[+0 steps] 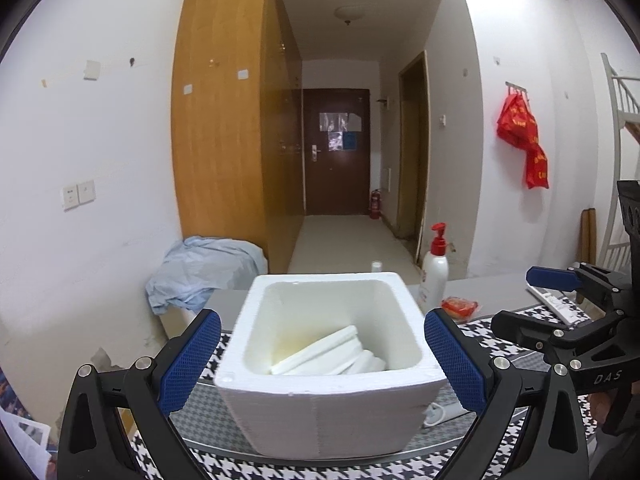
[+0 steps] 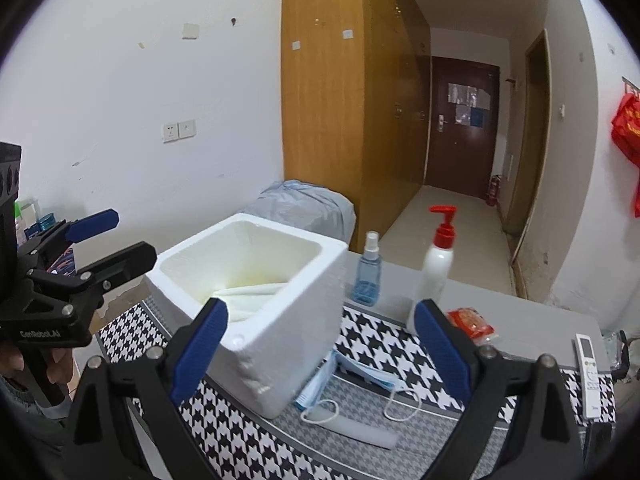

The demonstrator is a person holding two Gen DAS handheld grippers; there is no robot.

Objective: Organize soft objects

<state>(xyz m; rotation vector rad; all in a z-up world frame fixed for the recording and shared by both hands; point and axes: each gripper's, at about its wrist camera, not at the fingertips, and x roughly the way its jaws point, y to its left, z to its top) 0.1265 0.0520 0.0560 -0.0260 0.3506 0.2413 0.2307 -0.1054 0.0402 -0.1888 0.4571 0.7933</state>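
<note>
Two grippers hover at the near edge of a table (image 2: 520,308) with a houndstooth mat (image 2: 376,344). Biggest task item: white foam box (image 2: 256,300), upright on the mat, left of centre, thick walls, open top, yellowish stain inside. White foam strips (image 1: 332,354) lie slanted in its bottom, already stowed.

The left gripper (image 1: 320,364) is spread wide, blue pads either side of the box, not visibly pressing it. The right gripper (image 2: 320,352) is spread wide too, nothing between the pads, pointed at the mat right of the box.

Still loose: a blue face mask (image 2: 352,380), flat on the mat, tucked against the box's near right corner, white ear loops trailing toward the near edge. Just nearer, a short grey foam tube (image 2: 356,432) lies flat.

Risks, as I judge them:
- Box is light; a pad bumping a wall would slide or tip it and spill the strips.
- Mask is thin and limp; pads may catch only a loop, so it dangles and snags the box rim.
- Mask edge may sit under the box; pulling could drag the box.
- Pump bottle (image 2: 436,264) and spray bottle (image 2: 368,272) stand far right of the box; a wide swing could topple them.
- Red packet (image 2: 468,322) and remote (image 2: 590,368) at right are likely not soft; grabbing them would be a sorting error.
</note>
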